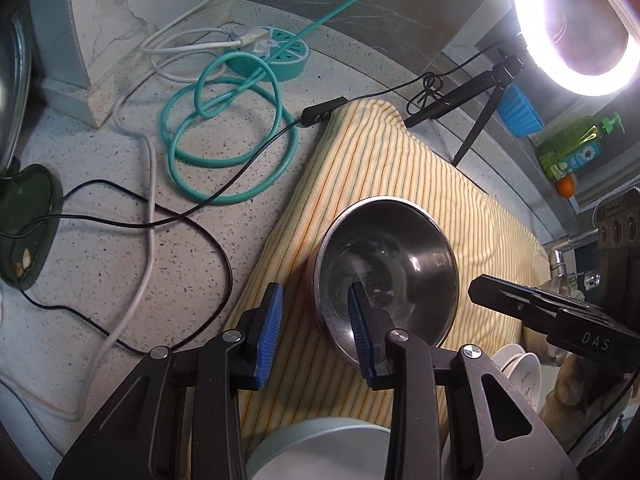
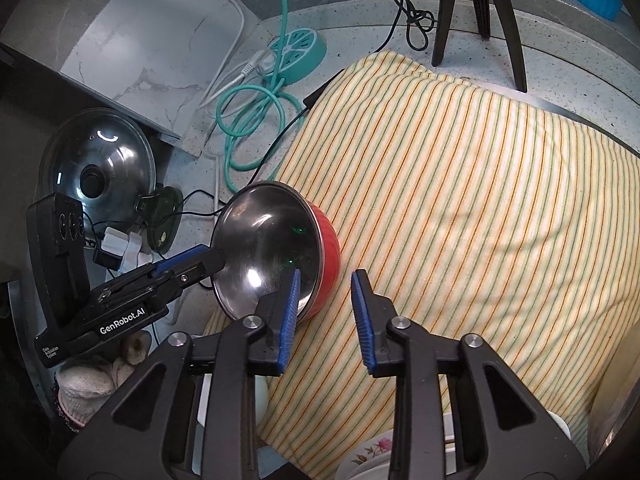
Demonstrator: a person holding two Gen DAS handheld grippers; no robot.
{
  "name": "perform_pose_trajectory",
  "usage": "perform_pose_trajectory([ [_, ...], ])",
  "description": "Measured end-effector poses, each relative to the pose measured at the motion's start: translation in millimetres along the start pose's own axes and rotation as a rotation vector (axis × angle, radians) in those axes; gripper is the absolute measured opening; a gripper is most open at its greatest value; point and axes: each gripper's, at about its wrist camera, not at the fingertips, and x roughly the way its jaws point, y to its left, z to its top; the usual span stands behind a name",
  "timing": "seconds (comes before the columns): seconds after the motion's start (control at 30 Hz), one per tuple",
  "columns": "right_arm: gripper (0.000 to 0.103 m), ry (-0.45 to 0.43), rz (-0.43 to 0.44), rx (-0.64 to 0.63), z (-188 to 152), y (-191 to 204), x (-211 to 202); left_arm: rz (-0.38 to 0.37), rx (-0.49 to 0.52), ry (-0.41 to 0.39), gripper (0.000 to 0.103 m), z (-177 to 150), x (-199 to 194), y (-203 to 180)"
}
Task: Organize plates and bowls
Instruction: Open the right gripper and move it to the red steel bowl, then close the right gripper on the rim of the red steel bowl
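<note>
A steel bowl [image 1: 400,264] with a red outside [image 2: 330,256] sits near the left edge of the yellow striped cloth [image 1: 380,168]. My left gripper [image 1: 316,292] straddles the bowl's left rim: one blue pad is inside the bowl, the other outside over the cloth, with cloth showing between that pad and the wall. In the right wrist view the left gripper [image 2: 212,258] reaches the bowl's far rim. My right gripper [image 2: 326,274] straddles the near right rim the same way, its outer pad apart from the red wall. From the left wrist view, the right gripper [image 1: 476,286] ends just beside the bowl.
Coiled teal cable [image 1: 224,136], white and black cords and a round teal power strip [image 1: 272,52] lie left of the cloth. A ring light [image 1: 580,20] on a tripod stands behind. White dishes [image 1: 520,368], a pale plate [image 1: 320,444], a flowered plate [image 2: 372,456] and a glass pot lid [image 2: 100,168] lie nearby.
</note>
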Motion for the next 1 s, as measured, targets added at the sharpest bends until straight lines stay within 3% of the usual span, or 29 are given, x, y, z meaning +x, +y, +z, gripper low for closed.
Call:
perform_pose_trajectory([
  [0.2, 0.025, 0.008, -0.011, -0.012, 0.9, 2.0, 7.7, 0.022, 0.031, -0.001, 0.024, -0.5, 6.3, -2.4],
  [0.5, 0.009, 0.038, -0.029, -0.022, 2.3, 5.0, 21.3, 0.005, 0.04, 0.013, 0.019, -0.5, 13.3, -4.4],
  [1.0, 0.009, -0.013, -0.044, -0.027, -9.4, 3.3, -13.7, -0.014, 0.111, -0.024, 0.019, -7.6, -6.3, -38.4],
])
